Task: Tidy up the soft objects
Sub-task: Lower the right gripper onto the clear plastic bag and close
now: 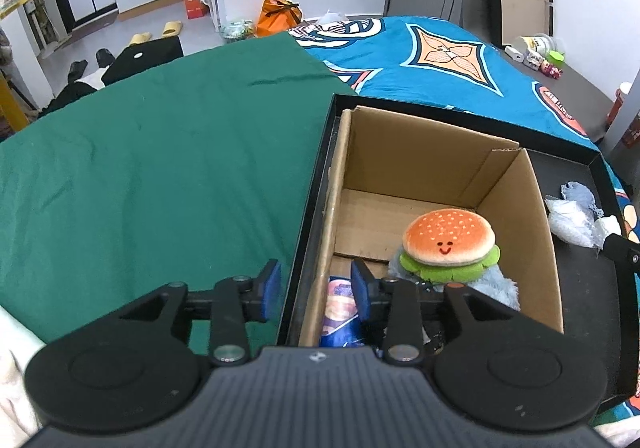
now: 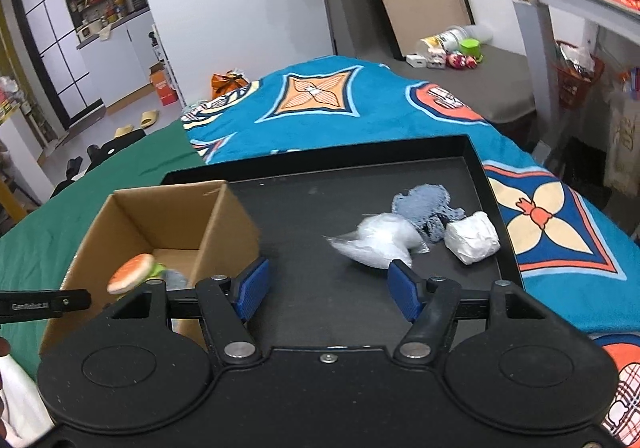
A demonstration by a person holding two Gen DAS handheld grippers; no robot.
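The left gripper (image 1: 316, 292), at the bottom centre of its own view, stood partly open with nothing between its blue pads; it straddled the left walls of the shallow black tray (image 1: 316, 184) and the open brown cardboard box (image 1: 516, 184), one pad over the green cloth (image 1: 152, 168) and the other just inside the box. A plush hamburger toy with an orange bun, a stitched smile and green felt lettuce (image 1: 450, 244) sat in the lower middle of the box on a fuzzy pale-blue soft thing (image 1: 496, 284), and a blue printed packet (image 1: 340, 308) stood against the near left wall under the right pad; the parted jaws over them probably meant an item had been let go there, though that is a judgement. The right gripper (image 2: 328, 292), at the bottom centre of its view, was open wider and also empty, aimed at the bare tray floor short of the remaining soft things at right of centre: a crumpled clear plastic bag (image 2: 376, 240), a grey-blue mesh rag (image 2: 424, 204) and a white wrapped lump (image 2: 472, 236), bunched together and touching. They likely waited for the box, with the bag nearest the jaws. The box's tall right wall stood between them and the hamburger, so each would need lifting over it. A teal patterned blanket (image 2: 360, 104) lay beyond the tray, with small clutter on a grey surface at upper right.
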